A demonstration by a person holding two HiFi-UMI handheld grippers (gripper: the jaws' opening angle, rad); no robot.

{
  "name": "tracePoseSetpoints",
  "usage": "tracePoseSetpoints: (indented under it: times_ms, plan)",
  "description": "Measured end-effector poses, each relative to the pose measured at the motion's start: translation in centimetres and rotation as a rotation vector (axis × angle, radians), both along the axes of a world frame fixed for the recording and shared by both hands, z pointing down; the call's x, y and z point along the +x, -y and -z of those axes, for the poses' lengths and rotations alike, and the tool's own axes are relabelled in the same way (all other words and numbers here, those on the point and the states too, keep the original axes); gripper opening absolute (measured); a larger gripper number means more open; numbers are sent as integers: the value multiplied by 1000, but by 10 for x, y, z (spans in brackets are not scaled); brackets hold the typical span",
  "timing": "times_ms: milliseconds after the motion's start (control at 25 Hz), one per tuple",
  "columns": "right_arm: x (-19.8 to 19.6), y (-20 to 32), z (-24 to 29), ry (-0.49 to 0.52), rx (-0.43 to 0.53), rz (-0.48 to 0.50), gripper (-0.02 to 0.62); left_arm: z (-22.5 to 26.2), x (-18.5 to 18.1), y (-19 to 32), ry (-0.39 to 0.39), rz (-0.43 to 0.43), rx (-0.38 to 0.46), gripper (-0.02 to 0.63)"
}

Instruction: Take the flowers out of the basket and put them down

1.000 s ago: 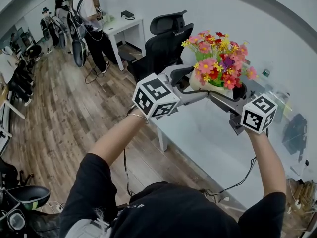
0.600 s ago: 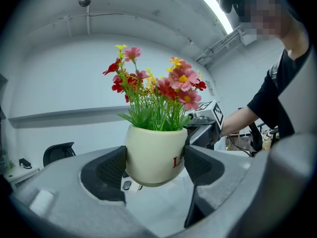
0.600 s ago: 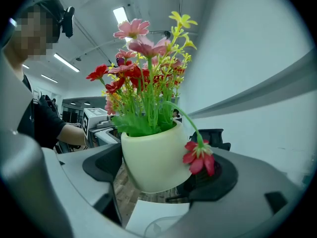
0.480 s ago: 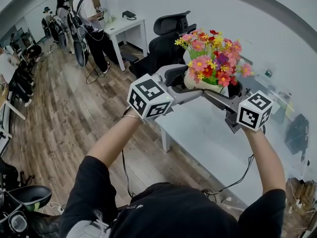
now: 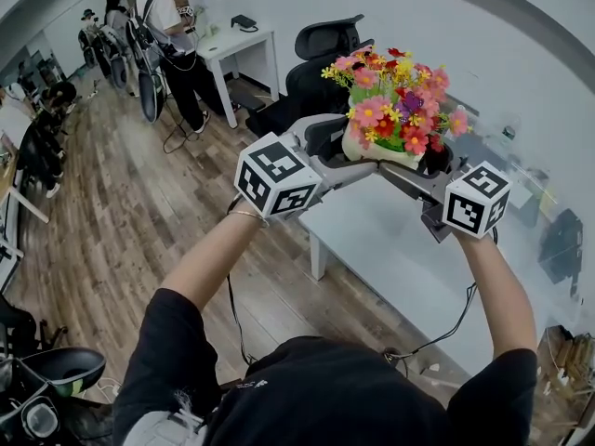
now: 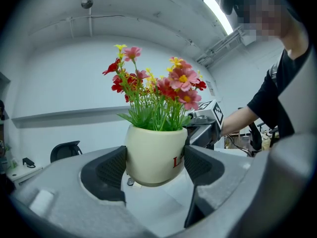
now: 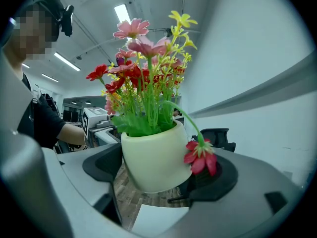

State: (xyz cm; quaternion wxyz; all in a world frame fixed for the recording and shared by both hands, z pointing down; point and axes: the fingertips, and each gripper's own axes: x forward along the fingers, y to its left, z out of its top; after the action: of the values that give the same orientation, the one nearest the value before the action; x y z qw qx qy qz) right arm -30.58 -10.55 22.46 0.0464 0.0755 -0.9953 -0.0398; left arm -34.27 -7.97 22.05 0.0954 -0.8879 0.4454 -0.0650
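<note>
While the left tool (image 6: 156, 168) clamps the cream pot (image 6: 148, 150) between its two pads, the right tool (image 7: 159, 175) closes on the same pot from the opposite side. The flowers (image 5: 395, 100) stand up out of it, held in the air above the white tabletop (image 5: 372, 240), with a black office chair (image 5: 321, 54) beyond.

The cream round ceramic flowerpot (image 5: 376, 149) sits between the left gripper (image 5: 337, 149) and the right gripper (image 5: 433, 169), touching both. The white flat surface (image 5: 390, 242) lies below them, and the black office chair (image 5: 323, 46) stands beyond them.
</note>
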Motion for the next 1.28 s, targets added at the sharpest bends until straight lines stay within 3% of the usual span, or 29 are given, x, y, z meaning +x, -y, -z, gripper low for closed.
tracePoseSetpoints:
  times_ms: [560, 1280]
  plan:
    - [-9, -13, -4, 23, -36, 20, 445, -3, -8, -14, -5, 18, -26, 371]
    - [-7, -5, -19, -29, -33, -9, 445, -19, -7, -4, -2, -5, -53, 371]
